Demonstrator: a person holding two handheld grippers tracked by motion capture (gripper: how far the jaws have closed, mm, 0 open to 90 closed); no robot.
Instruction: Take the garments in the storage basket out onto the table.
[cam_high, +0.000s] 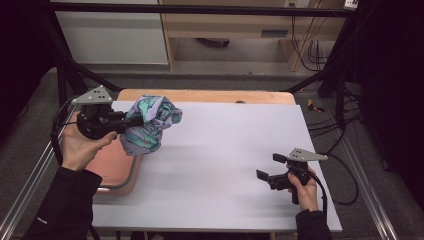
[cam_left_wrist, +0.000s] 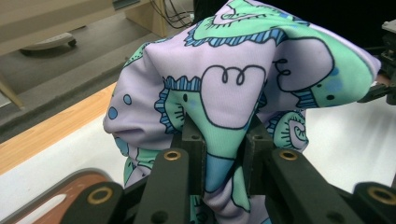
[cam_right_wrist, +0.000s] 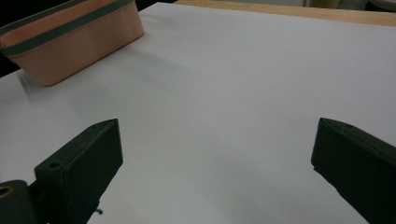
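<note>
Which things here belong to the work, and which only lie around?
In the work:
- patterned cloth, clamped in the left gripper
- pink basket beneath it

Lying about:
- right gripper, open, over the white table

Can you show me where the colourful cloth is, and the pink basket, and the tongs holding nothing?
Cloth (cam_high: 150, 125), high view, on the bunched middle.
Basket (cam_right_wrist: 79, 44), right gripper view, on its pink side wall.
Right tongs (cam_right_wrist: 215, 177), right gripper view, midway between the open tips.

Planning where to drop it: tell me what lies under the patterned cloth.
The cloth, held up by the left gripper, hangs over the pink bin's far end and the white table. The bin's inside there is covered.
</note>
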